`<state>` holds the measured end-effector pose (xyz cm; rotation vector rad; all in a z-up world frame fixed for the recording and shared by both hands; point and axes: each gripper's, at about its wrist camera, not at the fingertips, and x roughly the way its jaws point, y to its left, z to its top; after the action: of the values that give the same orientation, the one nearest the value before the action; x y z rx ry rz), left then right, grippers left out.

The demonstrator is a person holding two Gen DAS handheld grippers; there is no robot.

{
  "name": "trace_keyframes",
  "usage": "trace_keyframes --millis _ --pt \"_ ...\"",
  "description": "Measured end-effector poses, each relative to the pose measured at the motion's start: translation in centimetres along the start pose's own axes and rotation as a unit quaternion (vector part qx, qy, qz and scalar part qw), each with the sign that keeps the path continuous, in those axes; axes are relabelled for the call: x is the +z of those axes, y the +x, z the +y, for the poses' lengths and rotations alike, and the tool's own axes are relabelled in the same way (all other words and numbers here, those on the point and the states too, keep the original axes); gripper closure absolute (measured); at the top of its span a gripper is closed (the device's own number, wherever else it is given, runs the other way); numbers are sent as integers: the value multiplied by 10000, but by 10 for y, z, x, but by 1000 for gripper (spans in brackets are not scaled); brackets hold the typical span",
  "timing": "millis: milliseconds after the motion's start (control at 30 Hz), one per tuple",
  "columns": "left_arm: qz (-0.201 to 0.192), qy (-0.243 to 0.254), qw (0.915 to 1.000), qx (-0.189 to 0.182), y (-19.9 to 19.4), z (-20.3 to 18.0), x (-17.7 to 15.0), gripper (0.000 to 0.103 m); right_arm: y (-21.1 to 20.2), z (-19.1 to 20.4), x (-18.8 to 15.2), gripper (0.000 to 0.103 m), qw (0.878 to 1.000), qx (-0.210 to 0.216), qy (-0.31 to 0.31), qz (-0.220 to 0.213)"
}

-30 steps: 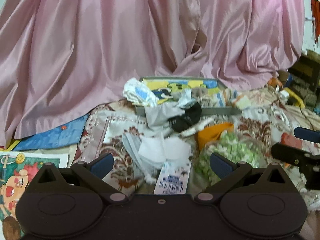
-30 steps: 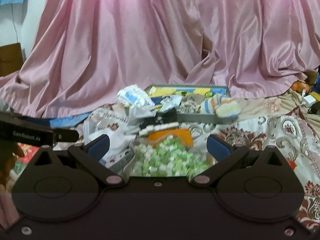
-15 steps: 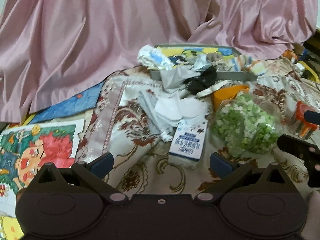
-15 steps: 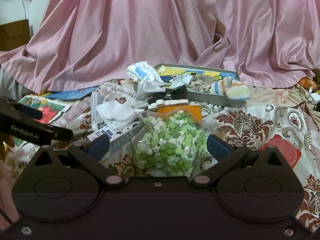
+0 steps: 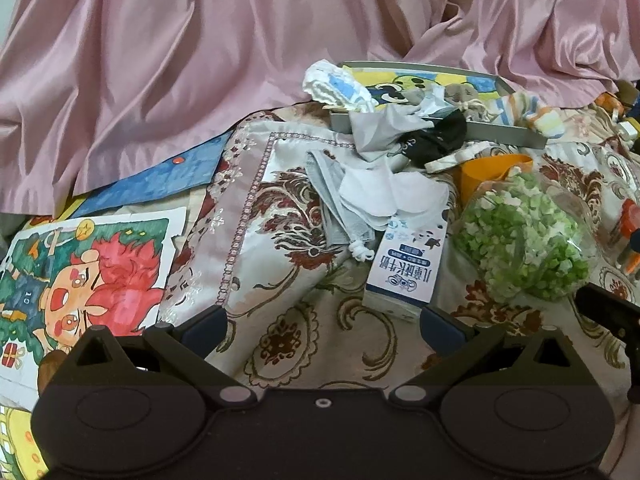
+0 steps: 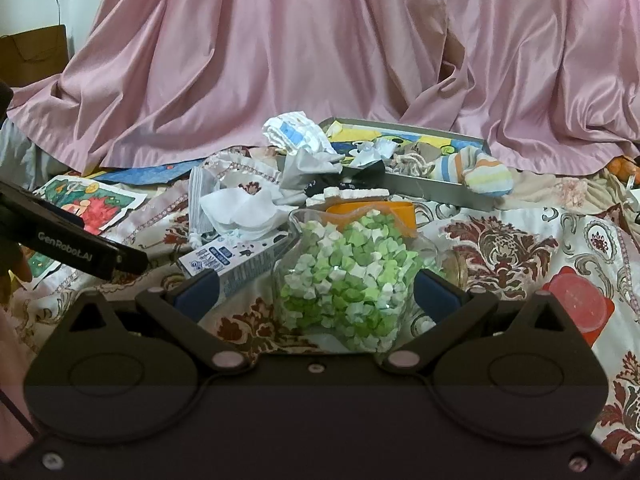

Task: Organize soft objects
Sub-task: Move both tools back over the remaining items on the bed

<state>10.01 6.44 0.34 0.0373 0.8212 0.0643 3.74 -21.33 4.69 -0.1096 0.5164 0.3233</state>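
Both sets of jaws stand spread wide with nothing between the pads. The left gripper (image 5: 322, 326) hovers low over the patterned bedspread (image 5: 320, 344), just short of the milk carton (image 5: 404, 272). The right gripper (image 6: 316, 294) faces the clear bag of green and white paper stars (image 6: 348, 276), which lies between its fingertips' line of sight but untouched.

The soft things wait beyond: a crumpled white tissue (image 5: 384, 196) draped over a grey drawstring pouch (image 5: 340, 216), near the middle of the bedspread, and just behind them a grey cloth (image 5: 380, 130) and a black one (image 5: 440, 136) hanging over the near rim of the grey tray (image 5: 500, 134). A striped sock (image 6: 476, 170) sits at the tray's right corner.

To do this well, I judge the left gripper should pass over the carton, pinch the tissue at a raised fold and lift straight up, so the pouch cord does not drag along.
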Motion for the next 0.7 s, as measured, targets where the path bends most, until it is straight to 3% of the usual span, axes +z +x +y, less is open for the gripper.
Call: trace_keyframes --millis 367,700 --pt "66 -378 9993 15 13 11 6 1 24 2 13 0 9998 31 -47 -193" --pt "-476 -618 9969 -94 18 21 29 1 65 7 33 0 9994 40 -98 -341"
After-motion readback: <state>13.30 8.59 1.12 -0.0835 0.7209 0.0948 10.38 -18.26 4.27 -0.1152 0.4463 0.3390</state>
